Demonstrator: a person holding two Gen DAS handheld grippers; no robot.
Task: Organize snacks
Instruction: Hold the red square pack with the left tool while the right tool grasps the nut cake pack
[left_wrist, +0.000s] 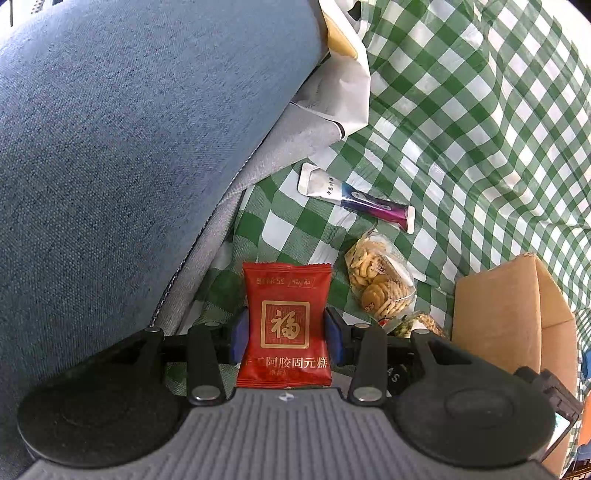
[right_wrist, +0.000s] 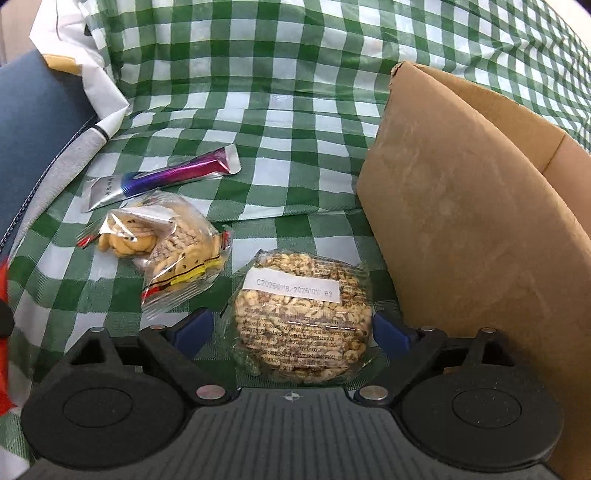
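The left gripper (left_wrist: 286, 334) points steeply downward, its black frame filling the bottom of the left wrist view. Its blue fingers (left_wrist: 238, 334) pinch a red snack packet (left_wrist: 286, 317) from both sides. The packet stands upright at lower centre of that frame, square, glossy red, with a gold-framed Chinese character and a line of gold characters beneath.

The right gripper (right_wrist: 293, 330) also tilts steeply down, low over the tabletop (right_wrist: 295, 110), which is draped in a green and white checked cloth. Its blue fingers (right_wrist: 391, 332) are spread wide on either side of a round puffed-grain cake (right_wrist: 303, 317). A gap shows at the left finger; whether the right finger touches the wrapper cannot be told. The cake lies flat at lower centre of the right wrist view, in clear wrap with a white printed label across its top.

Just to the left of the cake lies a clear bag of small biscuits (right_wrist: 170, 243), crinkled, with red and yellow seams. Above it, left of centre, lies a slim silver and purple stick sachet (right_wrist: 166, 177), slanted. A brown cardboard box (right_wrist: 461, 221) stands at the right of the frame, just beside the cake, its near wall tall.

In the left wrist view, a blue-grey cushion (left_wrist: 129, 147) fills the upper left, and crumpled white paper (left_wrist: 343, 92) sits at top centre.
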